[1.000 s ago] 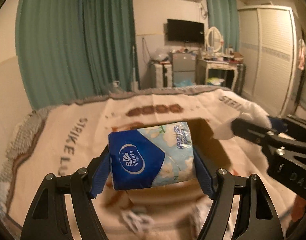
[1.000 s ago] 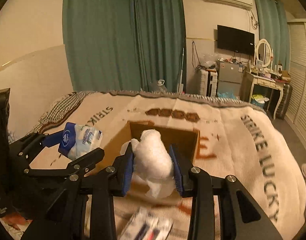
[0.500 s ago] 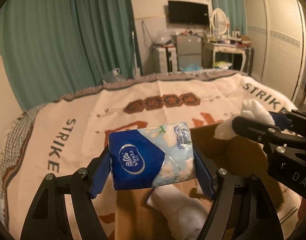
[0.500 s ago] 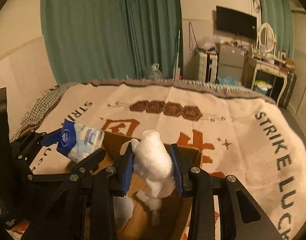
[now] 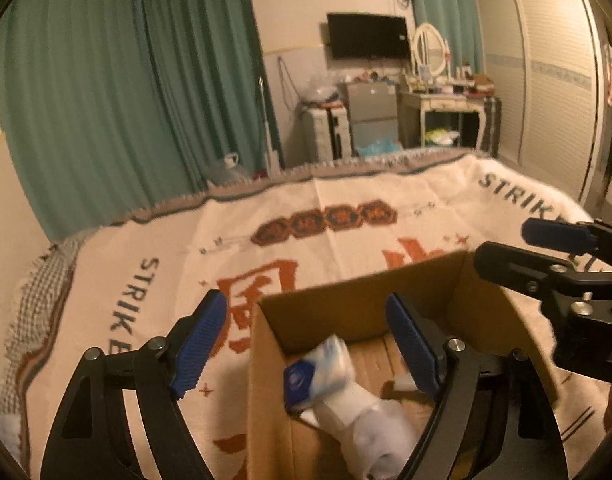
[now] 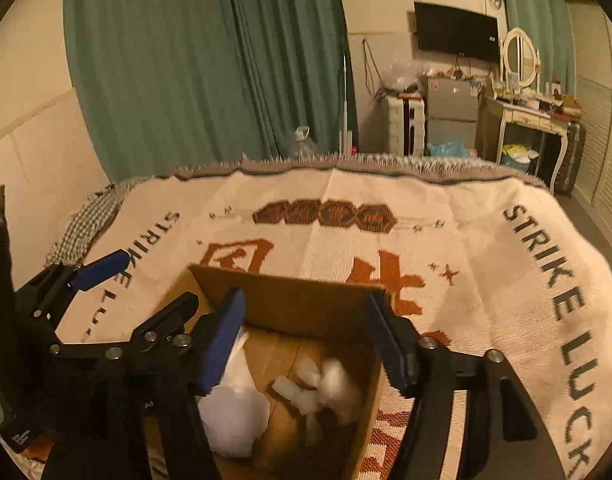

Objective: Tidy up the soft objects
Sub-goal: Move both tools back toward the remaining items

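Observation:
An open cardboard box sits on the bed blanket. My left gripper is open and empty above the box's left side. A blue and white tissue pack, blurred, is inside the box on a white sock. My right gripper is open and empty over the box. A blurred white soft bundle lies on the box floor beside another white cloth. The right gripper also shows in the left wrist view, and the left gripper in the right wrist view.
The cream blanket with "STRIKE LUCKY" lettering covers the bed. Green curtains, a TV, a fridge and a dressing table stand beyond the bed's far edge. A wardrobe is at the right.
Both grippers have opened over the box. The tissue pack has dropped from the left gripper and the white bundle from the right gripper, both into the box.

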Action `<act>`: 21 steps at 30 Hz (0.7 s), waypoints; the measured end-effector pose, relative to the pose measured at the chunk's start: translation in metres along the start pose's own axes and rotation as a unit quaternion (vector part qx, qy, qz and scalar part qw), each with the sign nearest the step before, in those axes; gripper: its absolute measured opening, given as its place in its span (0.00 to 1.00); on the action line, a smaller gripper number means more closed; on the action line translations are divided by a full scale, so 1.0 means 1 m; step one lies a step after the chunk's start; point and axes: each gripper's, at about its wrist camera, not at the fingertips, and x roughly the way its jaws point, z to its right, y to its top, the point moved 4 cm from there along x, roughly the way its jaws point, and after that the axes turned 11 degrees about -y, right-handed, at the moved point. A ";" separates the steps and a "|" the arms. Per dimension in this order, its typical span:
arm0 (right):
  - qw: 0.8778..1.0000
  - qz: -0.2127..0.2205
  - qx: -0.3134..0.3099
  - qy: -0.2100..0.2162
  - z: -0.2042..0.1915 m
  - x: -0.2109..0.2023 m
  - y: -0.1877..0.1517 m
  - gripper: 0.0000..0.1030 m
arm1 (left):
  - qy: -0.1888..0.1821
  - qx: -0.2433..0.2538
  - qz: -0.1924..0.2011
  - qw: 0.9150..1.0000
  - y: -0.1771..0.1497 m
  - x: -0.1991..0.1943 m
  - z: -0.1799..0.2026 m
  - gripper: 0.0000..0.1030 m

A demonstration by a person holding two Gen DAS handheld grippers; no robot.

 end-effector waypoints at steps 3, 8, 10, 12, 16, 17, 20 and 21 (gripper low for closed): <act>1.000 0.020 -0.001 -0.007 0.001 -0.032 0.012 0.67 | 0.008 0.007 0.021 1.000 0.012 -0.026 0.001 0.80; 0.997 0.069 -0.006 -0.022 0.003 -0.103 0.029 0.76 | 0.015 0.009 0.066 0.998 0.031 -0.084 0.003 0.81; 0.996 0.087 -0.009 -0.028 0.003 -0.137 0.032 0.78 | 0.013 0.015 0.086 0.996 0.036 -0.110 0.007 0.81; 0.995 0.096 -0.019 -0.037 0.001 -0.163 0.033 0.78 | 0.019 0.023 0.108 0.994 0.038 -0.139 0.012 0.85; 0.992 0.110 -0.033 -0.045 -0.003 -0.212 0.025 0.86 | 0.031 0.038 0.152 0.987 0.034 -0.190 0.020 0.91; 0.992 0.111 -0.035 -0.044 -0.004 -0.220 0.023 0.89 | 0.037 0.041 0.160 0.985 0.032 -0.202 0.022 0.91; 0.990 0.122 -0.043 -0.055 -0.007 -0.250 0.011 0.93 | 0.032 0.036 0.166 0.985 0.021 -0.226 0.025 0.92; 0.989 0.123 -0.046 -0.062 -0.008 -0.257 0.005 0.93 | 0.030 0.032 0.166 0.985 0.016 -0.232 0.025 0.92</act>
